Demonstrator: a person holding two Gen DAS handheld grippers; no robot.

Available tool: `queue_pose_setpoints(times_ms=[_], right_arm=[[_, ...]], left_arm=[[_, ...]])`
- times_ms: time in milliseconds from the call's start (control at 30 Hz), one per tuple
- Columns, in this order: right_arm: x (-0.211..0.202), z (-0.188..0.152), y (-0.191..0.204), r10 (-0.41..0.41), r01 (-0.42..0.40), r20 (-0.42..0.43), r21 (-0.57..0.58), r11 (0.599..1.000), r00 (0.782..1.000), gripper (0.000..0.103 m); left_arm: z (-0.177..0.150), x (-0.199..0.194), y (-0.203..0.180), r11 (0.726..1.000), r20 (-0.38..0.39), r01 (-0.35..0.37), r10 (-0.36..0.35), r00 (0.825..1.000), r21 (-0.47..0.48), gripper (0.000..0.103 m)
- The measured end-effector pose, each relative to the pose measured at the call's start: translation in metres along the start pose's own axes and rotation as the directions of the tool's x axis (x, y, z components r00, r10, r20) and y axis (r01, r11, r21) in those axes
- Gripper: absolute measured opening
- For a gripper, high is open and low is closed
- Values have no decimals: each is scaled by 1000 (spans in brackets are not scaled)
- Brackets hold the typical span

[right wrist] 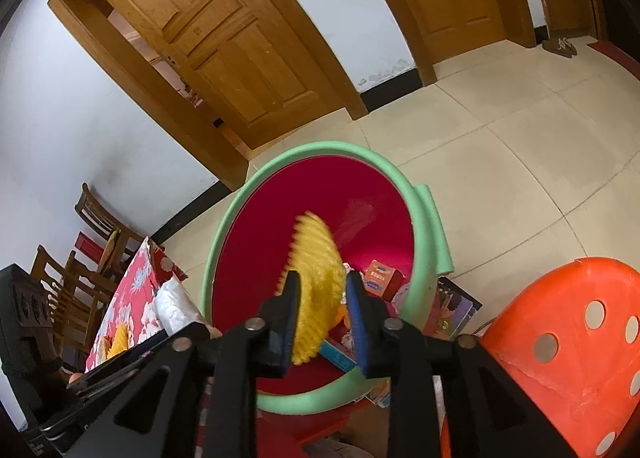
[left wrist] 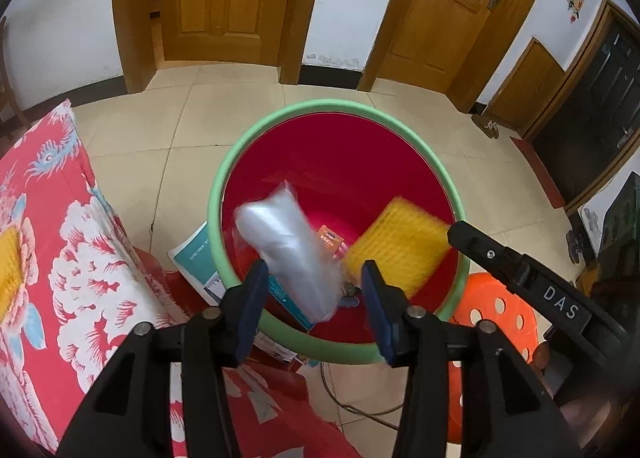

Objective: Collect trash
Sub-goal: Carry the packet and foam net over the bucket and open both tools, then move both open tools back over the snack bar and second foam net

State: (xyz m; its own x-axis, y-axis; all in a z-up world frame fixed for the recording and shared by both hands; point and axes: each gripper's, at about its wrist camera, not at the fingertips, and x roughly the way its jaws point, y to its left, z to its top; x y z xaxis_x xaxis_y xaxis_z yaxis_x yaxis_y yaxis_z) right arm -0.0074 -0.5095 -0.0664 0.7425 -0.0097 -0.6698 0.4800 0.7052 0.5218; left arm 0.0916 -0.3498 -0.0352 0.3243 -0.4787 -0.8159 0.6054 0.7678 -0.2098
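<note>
A round bin with a green rim (left wrist: 224, 178) (right wrist: 320, 148) and a red liner stands on the tiled floor below both grippers. My left gripper (left wrist: 315, 270) is open above it. A clear plastic bag (left wrist: 288, 242), motion-blurred, hangs between its blue pads, clear of the right pad. My right gripper (right wrist: 323, 278) is open too, with a blurred yellow ridged foam piece (right wrist: 316, 258) (left wrist: 396, 242) loose between its fingers. One of its black fingers (left wrist: 480, 248) shows in the left wrist view. A small orange box (left wrist: 330, 240) (right wrist: 380, 274) lies inside the bin.
An orange plastic stool (left wrist: 496, 310) (right wrist: 560, 338) stands right of the bin. A table with a red floral cloth (left wrist: 60, 238) (right wrist: 132, 290) is on the left, with wooden chairs (right wrist: 96, 226) behind it. A printed booklet (left wrist: 196, 258) lies beside the bin. Wooden doors line the far wall.
</note>
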Motion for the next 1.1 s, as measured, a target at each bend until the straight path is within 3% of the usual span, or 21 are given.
queue_pose_setpoints(times_ms=[67,567,1100], right_arm=[[1,2,-3,2,-2,-1,12,1000,1000,38],[-11,-1,1,30,-30,9,9,999,1000,39],[-33,-22,56,126,-127,-17,-96,987,992,45]], left_arm=[[0,-2,-1,1000,7,-2,2,1000,2,54],[-1,-27,21,998,47,-22,25,999,-54,54],[-22,-81,70,982,132,-76,100,986,-174,58]])
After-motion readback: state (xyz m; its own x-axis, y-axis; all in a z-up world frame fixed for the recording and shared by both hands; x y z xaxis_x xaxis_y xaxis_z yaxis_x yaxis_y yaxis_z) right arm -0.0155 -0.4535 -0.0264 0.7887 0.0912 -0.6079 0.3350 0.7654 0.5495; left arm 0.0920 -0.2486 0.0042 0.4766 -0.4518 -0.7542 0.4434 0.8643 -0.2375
